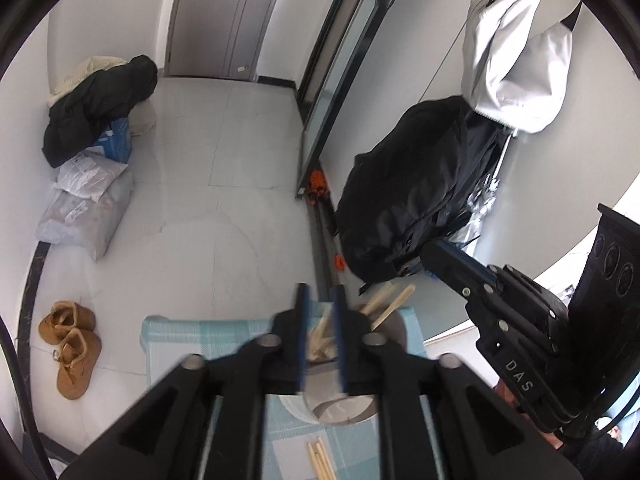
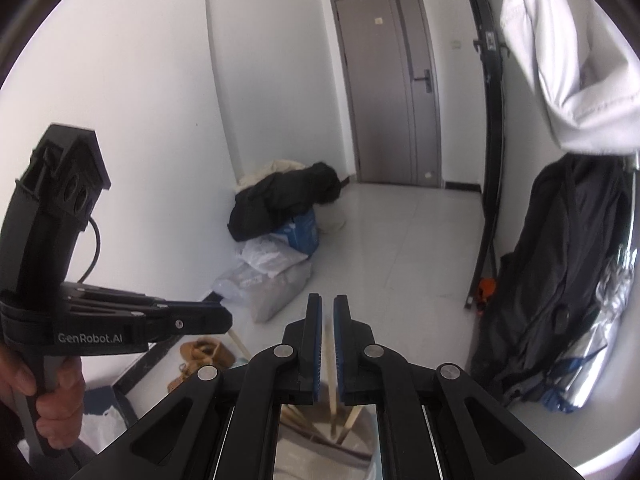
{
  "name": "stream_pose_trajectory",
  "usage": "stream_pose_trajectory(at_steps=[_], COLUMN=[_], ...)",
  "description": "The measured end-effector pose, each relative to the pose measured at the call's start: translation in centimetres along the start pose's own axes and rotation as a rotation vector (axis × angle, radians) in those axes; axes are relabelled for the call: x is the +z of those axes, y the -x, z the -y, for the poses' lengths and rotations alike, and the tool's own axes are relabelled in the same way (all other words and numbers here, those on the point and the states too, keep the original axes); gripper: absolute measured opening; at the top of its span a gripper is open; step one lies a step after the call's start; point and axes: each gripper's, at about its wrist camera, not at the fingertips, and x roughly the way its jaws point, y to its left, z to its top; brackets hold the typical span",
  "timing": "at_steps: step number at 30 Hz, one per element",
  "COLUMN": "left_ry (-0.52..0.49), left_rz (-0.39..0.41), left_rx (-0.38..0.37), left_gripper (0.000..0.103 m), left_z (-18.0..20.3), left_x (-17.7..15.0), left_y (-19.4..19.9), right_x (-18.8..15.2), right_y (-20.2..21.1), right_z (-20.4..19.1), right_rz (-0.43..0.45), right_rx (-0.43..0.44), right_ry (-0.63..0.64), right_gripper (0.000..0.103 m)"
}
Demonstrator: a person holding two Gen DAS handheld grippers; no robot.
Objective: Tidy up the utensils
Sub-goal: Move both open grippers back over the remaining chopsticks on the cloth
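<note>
Chopsticks (image 1: 386, 306) beside left gripper (image 2: 224, 322) (marked "GenRobot.AI").

Both handheld tools are matte black plastic: the left gripper (image 1: 320, 332) has two straight fingers faced with blue ribbed pads (image 1: 303, 336) and silver round pivot screws along its angled linkage arms. The right gripper (image 2: 327, 344) is built the same way, with white "DAS" lettering on its side. A white "GenRobot.AI" mark runs along the left one's body, above that a peaked black camera housing with round lenses, and beside the housing a thin black cable (image 2: 94, 248) loops down.
</note>
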Motion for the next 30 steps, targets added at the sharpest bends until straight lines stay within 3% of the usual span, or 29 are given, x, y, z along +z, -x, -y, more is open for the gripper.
stream_pose_trajectory(at_steps=[3, 7, 10, 12, 16, 19, 23, 30], left_ry=[0.022, 0.038, 0.033, 0.025, 0.015, 0.016, 0.014, -0.006], left_rz=[0.03, 0.046, 0.062, 0.078, 0.108, 0.131, 0.185, 0.241], left_rx=[0.012, 0.038, 0.062, 0.092, 0.113, 0.129, 0.154, 0.179], left_gripper=[0.048, 0.048, 0.05, 0.059, 0.063, 0.066, 0.079, 0.083], left_z=[-0.4, -0.5, -0.2, 0.2, 1.0, 1.7, 2.6, 4.0], left_x=[-0.6, -1.3, -1.8, -2.3, -3.4, -4.2, -5.6, -7.7], left_y=[0.7, 1.8, 2.7, 3.4, 4.9, 6.0, 7.7, 9.3], right_x=[-1.5, -2.8, -3.4, -3.9, -4.3, -4.5, -5.0, -6.8], right_y=[0.1, 1.5, 3.3, 4.3, 6.9, 8.9, 11.5, 14.7], right_z=[0.3, 0.8, 1.4, 1.6, 1.5, 0.9, -0.1, -1.3], right_rz=[-0.026, -0.03, -0.011, -0.002, 0.021, 0.04, 0.075, 0.111], right_rx=[-0.007, -0.03, -0.054, -0.061, -0.079, -0.093, -0.101, -0.122], right_ry=[-0.033, -0.066, -0.099, -0.117, -0.135, -0.14, -0.133, -0.143], right_gripper=[0.007, 0.011, 0.025, 0.03, 0.035, 0.046, 0.057, 0.071])
